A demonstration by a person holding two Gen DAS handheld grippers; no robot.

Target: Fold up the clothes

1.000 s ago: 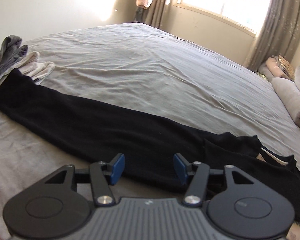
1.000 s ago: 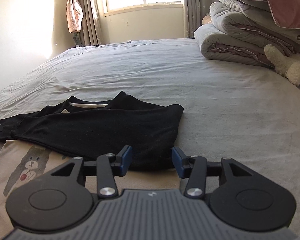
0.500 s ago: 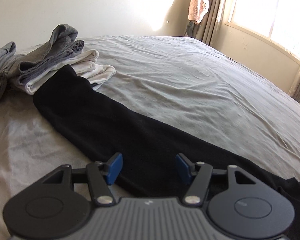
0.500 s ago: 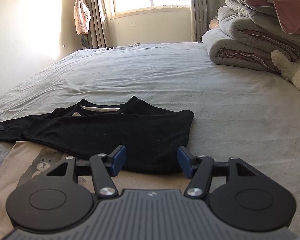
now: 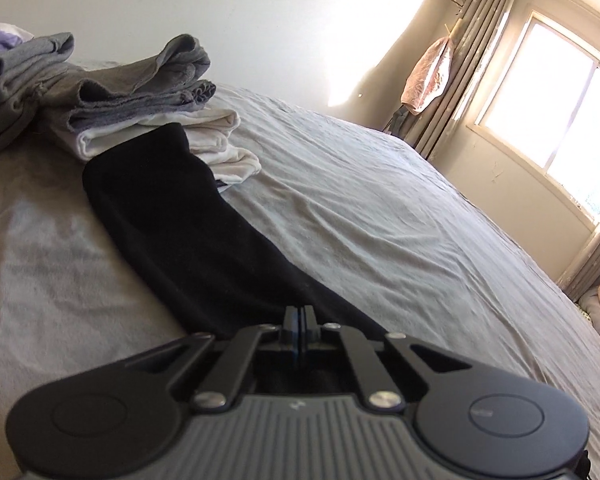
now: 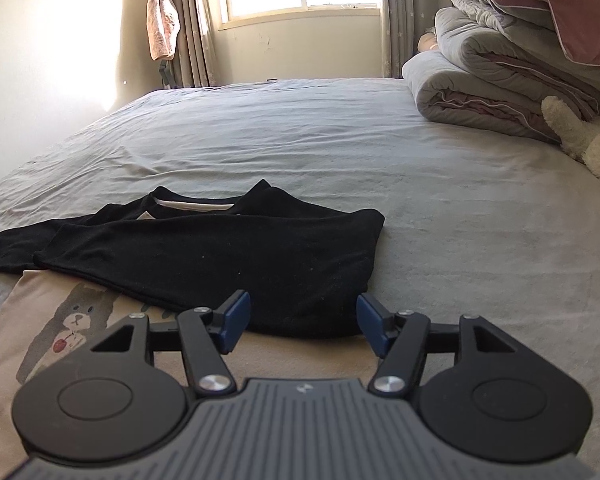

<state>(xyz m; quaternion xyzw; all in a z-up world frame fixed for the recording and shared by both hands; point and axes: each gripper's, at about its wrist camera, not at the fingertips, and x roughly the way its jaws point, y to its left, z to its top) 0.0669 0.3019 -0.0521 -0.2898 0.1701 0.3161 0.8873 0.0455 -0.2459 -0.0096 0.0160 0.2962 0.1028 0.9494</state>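
A black long-sleeved top (image 6: 260, 252) lies on the grey bed, partly over a beige shirt with a bear print (image 6: 60, 320). Its long black sleeve (image 5: 172, 216) stretches away to a cuff that rests against a pile of folded clothes. My left gripper (image 5: 299, 320) is shut, its pads pinched together on the near part of that sleeve. My right gripper (image 6: 300, 322) stands open just short of the top's folded near edge, with nothing between its fingers. In the right wrist view, the sleeve's far end runs out of sight at the left.
A pile of folded grey and white clothes (image 5: 140, 100) sits at the far left on the bed sheet (image 5: 380, 220). Rolled duvets and pillows (image 6: 500, 72) and a cream plush toy (image 6: 580, 140) line the right side. A window and curtains stand behind.
My left gripper slid along the black sleeve toward the cuff, rolled, and its jaws went from open to shut on the fabric. The right gripper's jaws widened a little; it stayed in place.
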